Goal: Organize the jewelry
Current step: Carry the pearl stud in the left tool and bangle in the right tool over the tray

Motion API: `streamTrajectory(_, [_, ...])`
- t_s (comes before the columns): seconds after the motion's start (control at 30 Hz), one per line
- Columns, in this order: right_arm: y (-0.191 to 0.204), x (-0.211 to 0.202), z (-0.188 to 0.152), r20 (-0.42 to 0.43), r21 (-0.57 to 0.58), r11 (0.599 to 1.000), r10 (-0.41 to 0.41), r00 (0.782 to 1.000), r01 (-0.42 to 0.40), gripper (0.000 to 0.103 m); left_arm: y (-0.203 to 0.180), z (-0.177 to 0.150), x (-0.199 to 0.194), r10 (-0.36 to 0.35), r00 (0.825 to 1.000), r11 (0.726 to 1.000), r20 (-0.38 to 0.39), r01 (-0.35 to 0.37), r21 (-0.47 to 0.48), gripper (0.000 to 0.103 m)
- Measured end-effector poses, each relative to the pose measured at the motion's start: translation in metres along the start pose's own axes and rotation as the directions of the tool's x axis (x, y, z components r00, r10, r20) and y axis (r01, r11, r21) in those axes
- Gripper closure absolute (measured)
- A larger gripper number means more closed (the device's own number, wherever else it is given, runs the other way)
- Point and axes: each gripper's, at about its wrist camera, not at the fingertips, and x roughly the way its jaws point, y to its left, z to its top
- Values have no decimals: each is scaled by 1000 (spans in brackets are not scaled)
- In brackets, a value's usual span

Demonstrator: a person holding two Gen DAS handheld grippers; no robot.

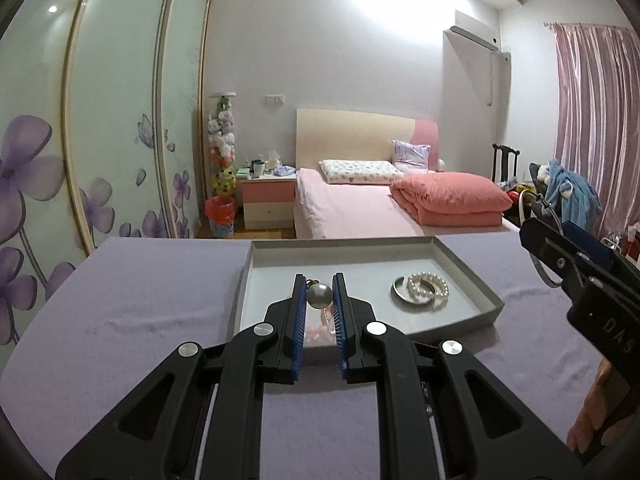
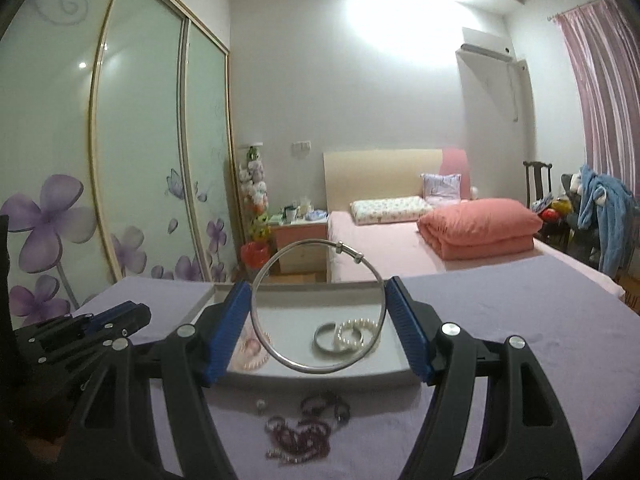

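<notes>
Left hand-held gripper (image 1: 320,294): clamped on a grey pearl bead (image 1: 319,294), directly above the shallow grey tray (image 1: 472,268).
Right hand-held gripper (image 2: 318,312): gripping a thin silver bangle (image 2: 280,356) upright, tray just ahead and below.

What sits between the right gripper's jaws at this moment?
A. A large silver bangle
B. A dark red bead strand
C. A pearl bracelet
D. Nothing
A: the right gripper spans a large silver bangle, its blue pads pressing the hoop's two sides above the grey tray.
</notes>
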Motion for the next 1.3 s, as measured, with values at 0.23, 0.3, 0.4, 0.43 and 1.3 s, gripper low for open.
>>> streamTrajectory(0.23, [1, 15, 6, 36, 5, 1000, -22, 999, 22, 35, 2, 6, 12, 17, 1000, 1000, 16, -17, -5, 89])
streamTrajectory(0.3, [0, 21, 6, 34, 8, 1000, -25, 999, 25, 35, 1, 8, 14, 18, 1000, 1000, 18, -18, -4, 89])
streamTrajectory(0.4, [-1, 32, 6, 27, 12, 1000, -29, 999, 29, 35, 0, 10, 20, 16, 1000, 1000, 22, -16, 1, 89])
streamTrajectory(0.43, [-2, 34, 6, 24, 15, 999, -30, 999, 30, 35, -1, 11, 22, 14, 1000, 1000, 22, -14, 4, 89])
streamTrajectory(1.3, [-29, 196, -39, -417, 184, 983, 63, 907, 16, 34, 9, 6, 127, -49, 980, 997, -193, 37, -66, 77])
